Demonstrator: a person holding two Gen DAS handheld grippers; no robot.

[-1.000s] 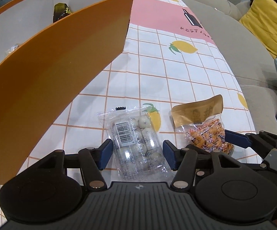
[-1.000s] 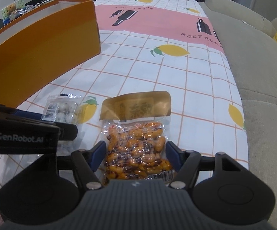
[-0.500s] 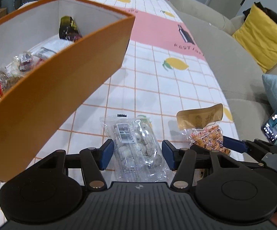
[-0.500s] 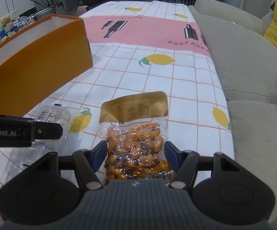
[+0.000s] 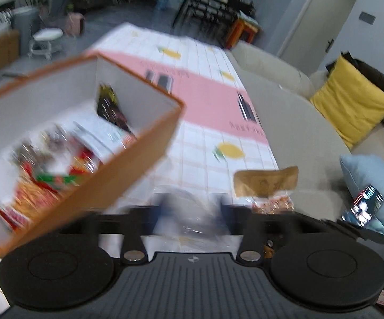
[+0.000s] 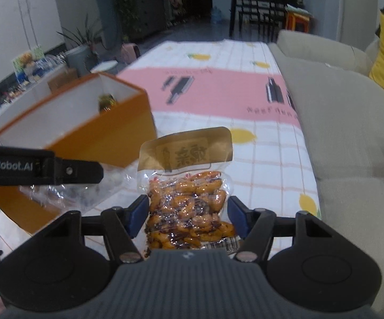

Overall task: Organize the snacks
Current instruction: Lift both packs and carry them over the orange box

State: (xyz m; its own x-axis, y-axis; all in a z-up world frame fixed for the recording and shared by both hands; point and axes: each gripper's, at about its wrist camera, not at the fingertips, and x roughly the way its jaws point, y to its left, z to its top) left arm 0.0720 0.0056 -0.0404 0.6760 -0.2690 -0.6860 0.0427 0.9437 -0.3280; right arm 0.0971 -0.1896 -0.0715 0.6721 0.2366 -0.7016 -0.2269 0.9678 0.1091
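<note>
My left gripper (image 5: 192, 212) has just been closing, and its 2 blurred jaws now pinch a clear packet of pale round snacks (image 5: 189, 210), lifted off the lemon-print tablecloth (image 5: 213, 133). My right gripper (image 6: 188, 214) clamps a bag of orange glazed nuts (image 6: 189, 199) with a gold header, also raised above the cloth. The orange box (image 5: 128, 170) sits at 10 o'clock of my left gripper, with wrapped snacks (image 5: 48, 170) already inside it.
</note>
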